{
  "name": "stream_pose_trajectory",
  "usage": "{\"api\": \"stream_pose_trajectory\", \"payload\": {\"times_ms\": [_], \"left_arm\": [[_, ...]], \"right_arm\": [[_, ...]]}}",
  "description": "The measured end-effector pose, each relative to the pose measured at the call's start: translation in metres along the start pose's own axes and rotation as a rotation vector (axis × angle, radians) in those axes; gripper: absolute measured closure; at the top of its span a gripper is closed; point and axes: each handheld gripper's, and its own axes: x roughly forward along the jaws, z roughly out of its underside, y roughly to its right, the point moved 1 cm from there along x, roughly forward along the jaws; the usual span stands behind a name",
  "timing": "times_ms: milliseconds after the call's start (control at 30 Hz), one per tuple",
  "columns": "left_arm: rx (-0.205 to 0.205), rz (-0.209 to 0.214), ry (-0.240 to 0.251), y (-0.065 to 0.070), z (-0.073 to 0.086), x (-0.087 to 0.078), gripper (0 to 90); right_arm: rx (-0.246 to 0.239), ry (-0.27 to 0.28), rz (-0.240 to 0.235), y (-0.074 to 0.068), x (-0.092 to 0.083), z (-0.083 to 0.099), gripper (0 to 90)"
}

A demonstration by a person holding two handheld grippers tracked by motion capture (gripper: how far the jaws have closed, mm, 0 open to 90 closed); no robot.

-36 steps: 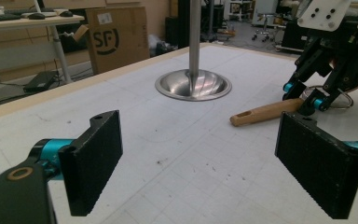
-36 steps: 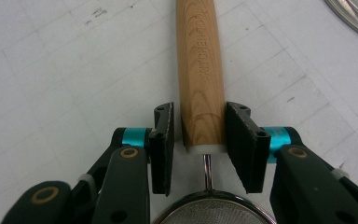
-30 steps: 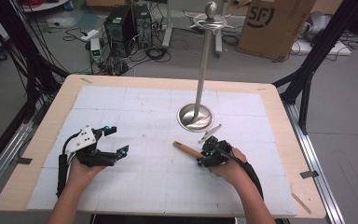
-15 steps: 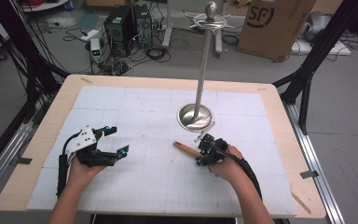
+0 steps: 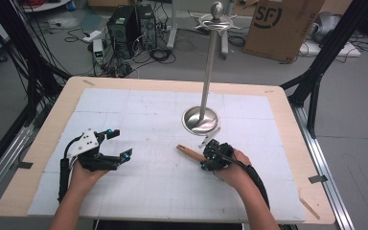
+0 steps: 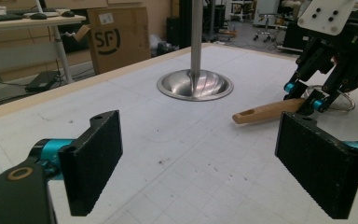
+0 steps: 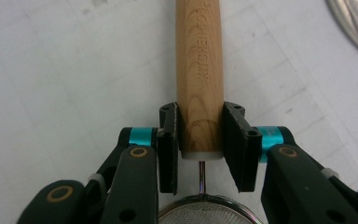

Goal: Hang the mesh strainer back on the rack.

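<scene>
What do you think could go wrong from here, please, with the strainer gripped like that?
The right hand-held gripper clamps the strainer's wooden handle at its mesh end, so the long free part could lever and twist in the jaws on lifting. The metal stand is close by, so a swing might knock its pole.

On the desk [image 5: 52,124], the stand [image 5: 201,120] sits at frame centre. Just below it lies the wooden-handled strainer [image 5: 189,153], the right gripper [image 5: 211,160] around its handle. The left gripper [image 5: 117,146] rests at lower left, well apart.
</scene>
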Motion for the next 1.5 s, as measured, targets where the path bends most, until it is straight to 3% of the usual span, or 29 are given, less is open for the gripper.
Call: {"api": "stream_pose_trajectory", "payload": {"times_ms": [67, 133, 333, 567, 867, 1167, 1500], "left_arm": [[-0.002, 0.002, -0.002, 0.0, 0.0, 0.0, 15.4], [-0.002, 0.001, -0.001, 0.0, 0.0, 0.0, 15.4], [-0.001, 0.0, 0.001, 0.0, 0.0, 0.0, 15.4], [-0.001, -0.002, 0.002, 0.0, 0.0, 0.0, 15.4], [-0.003, 0.001, 0.0, 0.001, 0.0, 0.0, 15.4], [-0.002, 0.0, 0.001, 0.0, 0.0, 0.0, 15.4], [-0.005, 0.002, 0.001, 0.001, 0.0, 0.0, 15.4]], "right_arm": [[-0.026, 0.02, 0.021, 0.0, -0.001, -0.001, 68.4], [-0.022, 0.046, 0.023, -0.001, -0.004, -0.001, 68.4], [0.015, 0.159, 0.01, 0.0, -0.018, 0.0, 68.3], [0.052, 0.329, -0.006, 0.007, -0.04, 0.005, 68.4], [0.073, 0.486, -0.008, 0.012, -0.062, 0.01, 68.4], [0.074, 0.595, -0.004, 0.016, -0.081, 0.012, 68.3], [0.069, 0.671, 0.027, 0.024, -0.106, 0.008, 68.3]]}}
